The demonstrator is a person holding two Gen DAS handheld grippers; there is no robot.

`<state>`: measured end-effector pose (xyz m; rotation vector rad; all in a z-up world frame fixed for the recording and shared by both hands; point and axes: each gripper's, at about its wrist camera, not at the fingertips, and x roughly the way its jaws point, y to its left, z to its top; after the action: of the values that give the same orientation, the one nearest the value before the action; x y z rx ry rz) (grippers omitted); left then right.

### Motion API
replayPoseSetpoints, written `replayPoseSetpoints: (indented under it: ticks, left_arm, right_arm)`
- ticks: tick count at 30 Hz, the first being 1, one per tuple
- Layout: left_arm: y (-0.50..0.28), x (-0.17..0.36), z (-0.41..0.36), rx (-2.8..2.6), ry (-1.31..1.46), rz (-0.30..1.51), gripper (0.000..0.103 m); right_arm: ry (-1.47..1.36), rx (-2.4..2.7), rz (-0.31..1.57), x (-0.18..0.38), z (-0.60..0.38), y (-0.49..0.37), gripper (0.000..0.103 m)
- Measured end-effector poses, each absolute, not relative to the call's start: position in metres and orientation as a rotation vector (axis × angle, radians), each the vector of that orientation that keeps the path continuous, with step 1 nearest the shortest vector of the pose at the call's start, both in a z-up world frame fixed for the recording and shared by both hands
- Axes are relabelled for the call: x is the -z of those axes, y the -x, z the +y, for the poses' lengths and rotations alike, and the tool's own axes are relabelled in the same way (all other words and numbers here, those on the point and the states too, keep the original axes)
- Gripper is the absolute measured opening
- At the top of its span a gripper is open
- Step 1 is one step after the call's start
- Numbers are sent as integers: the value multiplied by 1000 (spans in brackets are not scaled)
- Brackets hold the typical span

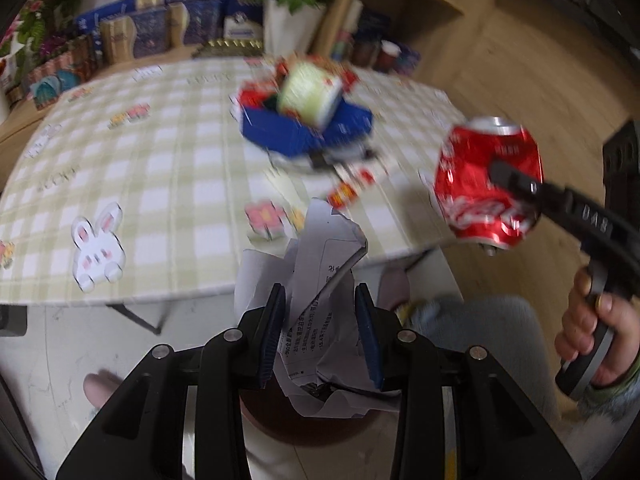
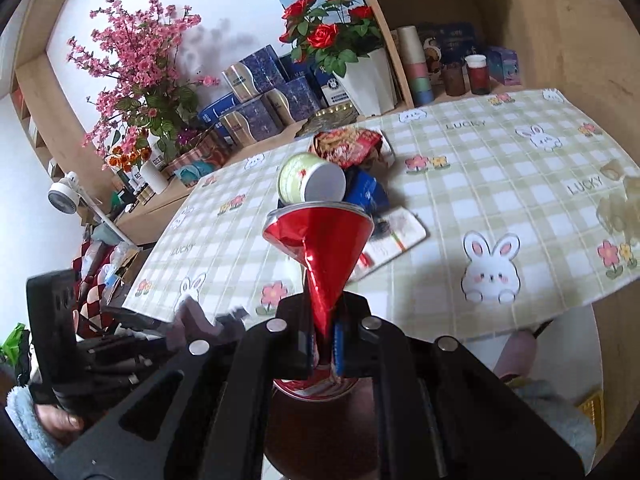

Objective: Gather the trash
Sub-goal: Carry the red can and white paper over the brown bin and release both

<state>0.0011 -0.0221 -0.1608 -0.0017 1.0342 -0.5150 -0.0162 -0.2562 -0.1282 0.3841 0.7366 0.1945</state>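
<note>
My left gripper (image 1: 319,296) is shut on a crumpled sheet of white printed paper (image 1: 320,248), held just off the near edge of the table (image 1: 132,160). To its right, my right gripper (image 1: 500,172) pinches a crushed red cola can (image 1: 480,176) in the air beside the table. In the right wrist view that gripper (image 2: 326,320) squeezes the can (image 2: 320,240) flat at its middle. A trash pile (image 2: 352,176) lies mid-table: a green and white cup (image 2: 308,178), a blue box (image 1: 304,132) and red wrappers (image 2: 344,144).
A dark brown round object (image 1: 288,412) sits on the floor under both grippers. Flower pots (image 2: 368,76), blue boxes (image 2: 260,96) and cups (image 2: 416,64) crowd the shelves behind the table. A person's hand (image 1: 592,328) grips the right handle; knees (image 1: 480,328) are below the table edge.
</note>
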Motion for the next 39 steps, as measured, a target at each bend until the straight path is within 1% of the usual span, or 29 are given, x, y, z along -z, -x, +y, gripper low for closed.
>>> replayPoseSetpoints:
  ticks: [5,12,17,18,19,20,22,24,26,29,34,39]
  left_arm:
    - [12,192,-37,544,-66,1123,35]
    - [2,231,-52,527,-107,1234,36]
    - [-1,252,-69,543,-144,1281,38]
    - [0,254,-72,546,-151,1280,40]
    - [0,255,-76,556,-155,1278,49]
    - [1,253,-78,562,-155,1270,65]
    - [0,247,-80,550,-147,1233,79]
    - [0,237,-77,533,-126,1193,82]
    - [-2,226,-70,486,-101,1150,89]
    - [-2,208,-57,407,-68,1072,94]
    - [3,183,-28,270,-48,977,96]
    - [6,169,2,125,-1,927,97]
  right_arm:
    - [-410,-189,755,139,-263,27,11]
    - [-438,-185,748,144,-277,31,11]
    - [-453,-170,756,150,-288,33,11]
    - [-455,-166,757,151,-290,34,10]
    - [-458,-162,758,152,-292,34,11]
    - [-460,-157,759,153,-294,35,11]
    - [-462,-150,763,154,-296,37,11]
    - [-462,-146,772,158,-298,37,11]
    - [-462,-145,784,162,-297,38,11]
    - [-458,-152,809,169,-292,38,11]
    - [-443,-184,862,180,-274,34,11]
    - [-407,-218,921,192,-251,29,11]
